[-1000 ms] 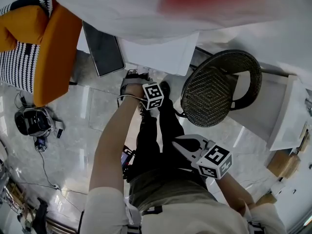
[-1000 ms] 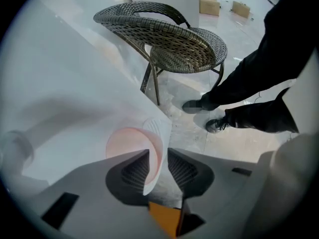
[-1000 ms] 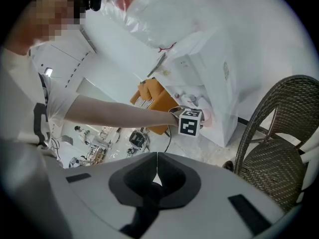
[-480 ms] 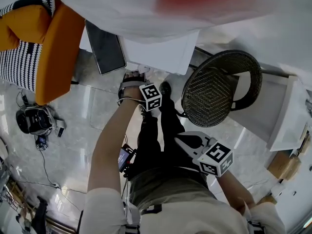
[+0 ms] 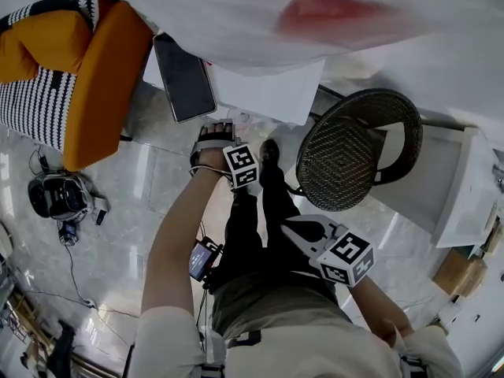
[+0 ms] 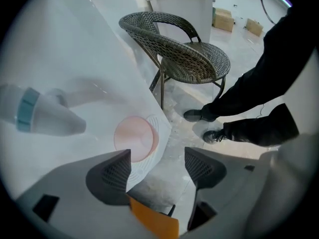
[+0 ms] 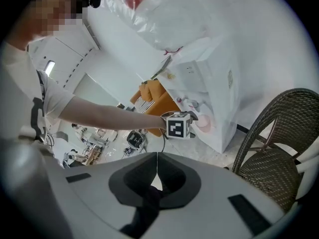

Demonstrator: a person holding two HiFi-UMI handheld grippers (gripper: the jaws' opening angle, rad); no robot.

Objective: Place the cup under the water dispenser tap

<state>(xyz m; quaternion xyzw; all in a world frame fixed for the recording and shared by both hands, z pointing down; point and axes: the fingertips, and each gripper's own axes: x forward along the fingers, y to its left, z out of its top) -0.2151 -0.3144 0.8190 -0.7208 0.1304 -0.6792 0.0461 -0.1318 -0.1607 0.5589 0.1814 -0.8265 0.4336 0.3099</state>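
My left gripper [image 6: 157,167] fingers have just been opening and stand wide, empty; the pink cup [image 6: 135,138] sits at eleven o'clock, perhaps on a ribbed tray [image 6: 159,136]. My right gripper [image 7: 156,172] fingers are together.

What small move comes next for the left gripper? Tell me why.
Probably lift the left gripper away. Its jaws have just been opening and stand apart with nothing between them; the pink cup sits free on the tray beyond them, near the tap.
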